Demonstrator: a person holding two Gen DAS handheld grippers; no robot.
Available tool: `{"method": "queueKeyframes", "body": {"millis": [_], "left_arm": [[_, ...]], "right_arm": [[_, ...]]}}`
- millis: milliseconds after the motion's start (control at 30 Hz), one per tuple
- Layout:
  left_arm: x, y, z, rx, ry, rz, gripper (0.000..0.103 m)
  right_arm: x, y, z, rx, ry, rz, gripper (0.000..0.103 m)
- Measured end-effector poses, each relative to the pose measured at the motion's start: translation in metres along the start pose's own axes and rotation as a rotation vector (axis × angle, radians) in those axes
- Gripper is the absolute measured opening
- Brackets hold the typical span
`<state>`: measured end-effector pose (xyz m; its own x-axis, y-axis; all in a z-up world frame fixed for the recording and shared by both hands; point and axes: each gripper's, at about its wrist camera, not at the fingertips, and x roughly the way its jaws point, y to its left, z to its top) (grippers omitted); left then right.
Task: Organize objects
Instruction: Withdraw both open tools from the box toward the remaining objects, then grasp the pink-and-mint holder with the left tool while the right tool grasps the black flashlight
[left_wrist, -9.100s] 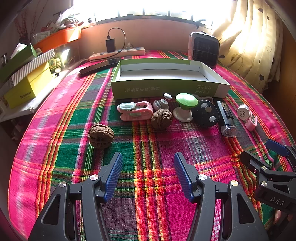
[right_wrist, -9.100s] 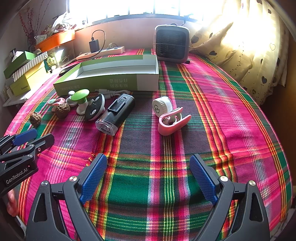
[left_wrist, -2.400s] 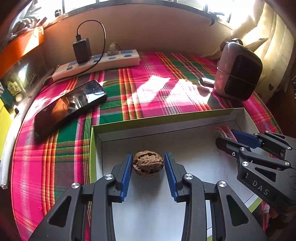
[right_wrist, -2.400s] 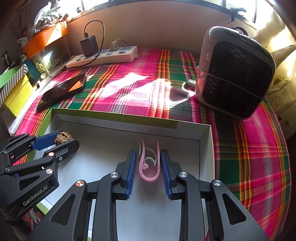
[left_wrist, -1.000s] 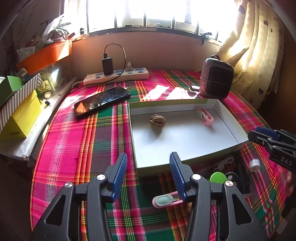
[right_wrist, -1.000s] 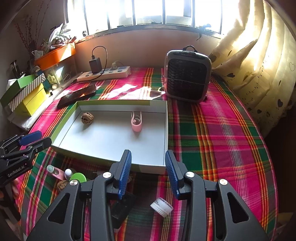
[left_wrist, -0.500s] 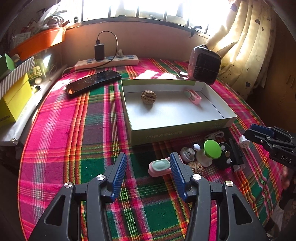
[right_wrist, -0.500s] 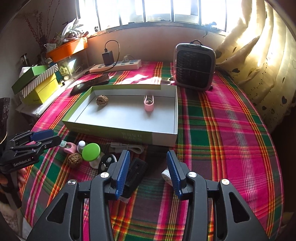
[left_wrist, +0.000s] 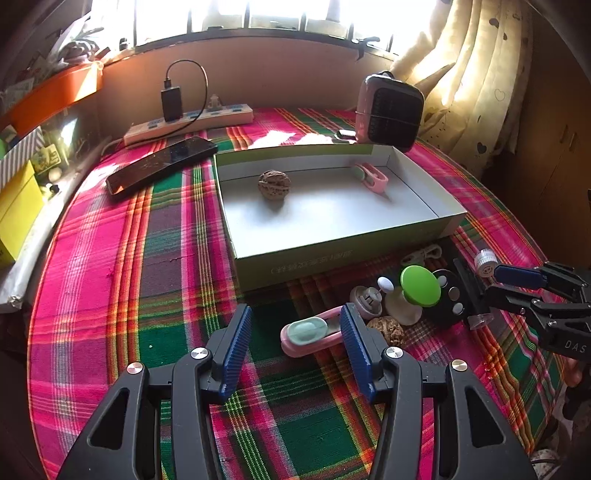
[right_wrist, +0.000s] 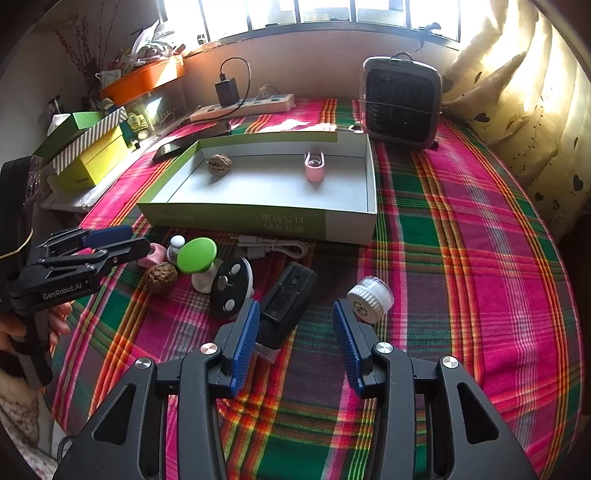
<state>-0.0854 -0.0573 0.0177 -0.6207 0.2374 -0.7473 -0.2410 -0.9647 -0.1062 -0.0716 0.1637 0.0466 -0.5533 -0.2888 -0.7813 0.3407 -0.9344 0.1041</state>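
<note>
I'm bringing my spread, empty left gripper (left_wrist: 295, 345) down to straddle the pink-and-mint plastic clip (left_wrist: 312, 333), keeping clear of the wrinkled brown walnut (left_wrist: 384, 329) beside it.

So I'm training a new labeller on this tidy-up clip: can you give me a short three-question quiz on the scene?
1. True or false: the walnut in the green box touches the pink clip.
2. How many walnuts lie outside the box?
3. The left tongs point at: A) the phone, B) the pink and mint case, C) the heater.

Key: 1 false, they lie apart. 2 one. 3 B.
</note>
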Motion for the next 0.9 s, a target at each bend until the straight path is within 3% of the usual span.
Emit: {"method": "queueKeyframes", "body": {"millis": [400, 900], "left_arm": [[0.000, -0.009, -0.002, 0.054, 0.015, -0.025, 0.049], [0.001, -0.018, -0.008, 0.083, 0.026, -0.055, 0.049]], "right_arm": [[0.009, 0.011, 0.000, -0.030, 0.028, 0.027, 0.044], [0.015, 0.004, -0.001, -0.034, 0.047, -0.055, 0.044]]}}
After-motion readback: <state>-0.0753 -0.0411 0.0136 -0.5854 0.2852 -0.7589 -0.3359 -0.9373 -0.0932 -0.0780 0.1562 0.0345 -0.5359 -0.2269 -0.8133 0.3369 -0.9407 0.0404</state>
